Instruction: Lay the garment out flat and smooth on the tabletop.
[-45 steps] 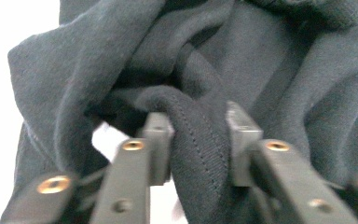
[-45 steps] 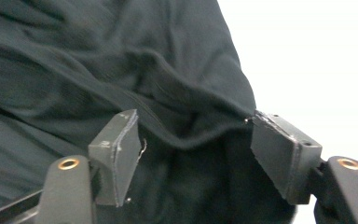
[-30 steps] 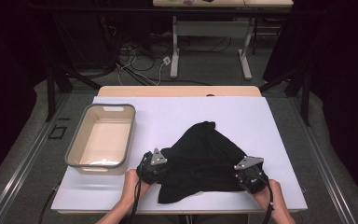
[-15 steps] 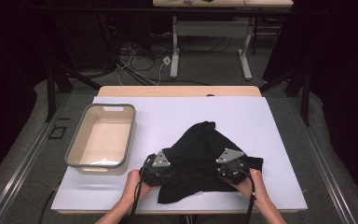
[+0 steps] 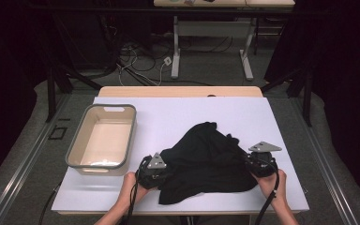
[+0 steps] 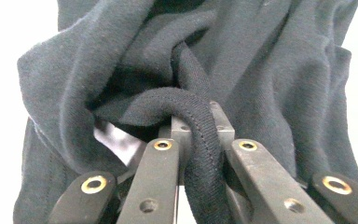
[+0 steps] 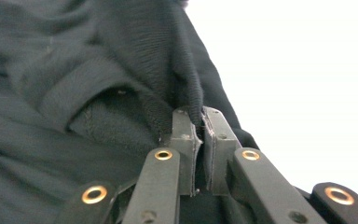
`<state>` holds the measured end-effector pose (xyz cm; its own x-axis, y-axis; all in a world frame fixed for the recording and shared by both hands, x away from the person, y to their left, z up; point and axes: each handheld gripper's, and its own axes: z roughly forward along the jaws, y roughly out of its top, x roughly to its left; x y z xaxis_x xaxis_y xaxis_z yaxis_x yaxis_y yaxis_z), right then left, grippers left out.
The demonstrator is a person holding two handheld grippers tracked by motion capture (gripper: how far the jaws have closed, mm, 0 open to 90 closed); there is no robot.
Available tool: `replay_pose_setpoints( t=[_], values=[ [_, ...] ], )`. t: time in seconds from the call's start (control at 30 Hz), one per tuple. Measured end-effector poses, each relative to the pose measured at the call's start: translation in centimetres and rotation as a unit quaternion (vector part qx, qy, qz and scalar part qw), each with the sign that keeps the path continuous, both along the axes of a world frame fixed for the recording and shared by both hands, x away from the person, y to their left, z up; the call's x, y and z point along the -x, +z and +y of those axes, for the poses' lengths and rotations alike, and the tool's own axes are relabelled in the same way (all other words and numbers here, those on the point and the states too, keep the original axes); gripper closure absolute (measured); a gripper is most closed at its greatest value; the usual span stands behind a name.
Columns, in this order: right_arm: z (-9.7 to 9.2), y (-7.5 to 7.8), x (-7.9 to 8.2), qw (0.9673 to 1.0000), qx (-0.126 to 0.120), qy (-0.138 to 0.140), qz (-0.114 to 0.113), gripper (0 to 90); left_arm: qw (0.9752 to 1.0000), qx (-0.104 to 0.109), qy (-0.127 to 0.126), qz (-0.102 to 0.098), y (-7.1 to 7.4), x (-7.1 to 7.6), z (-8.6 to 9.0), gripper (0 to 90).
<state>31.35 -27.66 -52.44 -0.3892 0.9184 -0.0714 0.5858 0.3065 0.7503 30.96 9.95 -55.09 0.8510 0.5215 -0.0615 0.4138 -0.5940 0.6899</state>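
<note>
White counter carries a black garment; both tools, left and right, pinch hems, so spread evenly, keeping tension.

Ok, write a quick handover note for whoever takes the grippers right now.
Left gripper: shut on a hem of the black garment, near its left edge.
Right gripper: jaws have just been closing, pinching the garment's right edge.
Garment lies bunched on the white mat; the tub sits to its left.
Done: both edges gripped.
Left: probably spread or fold it; nothing is laid flat yet.
</note>
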Motion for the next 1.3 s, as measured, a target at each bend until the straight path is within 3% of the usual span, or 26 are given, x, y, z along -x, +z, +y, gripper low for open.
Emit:
replay_pose_setpoints(
  t=[0.23,0.47,0.6,0.63,0.73,0.87,0.93,1.07,1.2,1.3],
  values=[
    [-2.6,-0.2,-0.1,0.9983,-0.001,-0.059,0.001,84.4,0.9999,-0.007,-0.008,0.006,0.1,0.4,0.0,85.6],
    [-3.7,-0.5,-0.8,0.9944,0.003,-0.105,-0.005,84.1,0.9997,-0.014,-0.017,0.014,0.2,0.6,0.0,85.6],
    [-4.2,-1.1,-1.5,0.9922,-0.004,-0.124,0.012,82.9,0.9997,-0.015,-0.017,0.013,0.2,0.5,-0.1,81.8],
    [-4.2,-1.2,-1.6,0.9924,-0.004,-0.122,0.017,81.7,0.9997,-0.016,-0.014,0.008,0.3,0.4,-0.1,77.8],
    [-4.2,-0.8,-1.4,0.9919,-0.007,-0.126,0.014,72.2,0.9999,-0.012,-0.008,-0.007,0.7,0.3,-0.3,54.9],
    [-4.2,0.2,-0.7,0.9926,-0.025,-0.119,0.009,52.6,0.9995,0.003,-0.009,-0.029,1.6,0.4,-0.6,43.3],
    [-4.2,0.6,0.0,0.9939,-0.028,-0.106,0.009,47.6,0.9992,0.003,-0.006,-0.04,2.0,0.3,-0.8,41.5],
    [-4.0,0.7,0.9,0.9952,-0.031,-0.087,0.031,38.1,0.9986,0.001,0.006,-0.053,2.3,-0.4,-1.1,39.8],
    [-3.7,-0.1,1.3,0.9948,-0.034,-0.053,0.08,31.2,0.9981,-0.002,0.027,-0.056,1.8,-1.1,-1.2,40.0],
    [-2.8,-1.0,1.0,0.9935,-0.018,-0.032,0.108,31.3,0.9975,-0.015,0.037,-0.059,1.1,-1.8,-1.6,42.3]
  ],
)
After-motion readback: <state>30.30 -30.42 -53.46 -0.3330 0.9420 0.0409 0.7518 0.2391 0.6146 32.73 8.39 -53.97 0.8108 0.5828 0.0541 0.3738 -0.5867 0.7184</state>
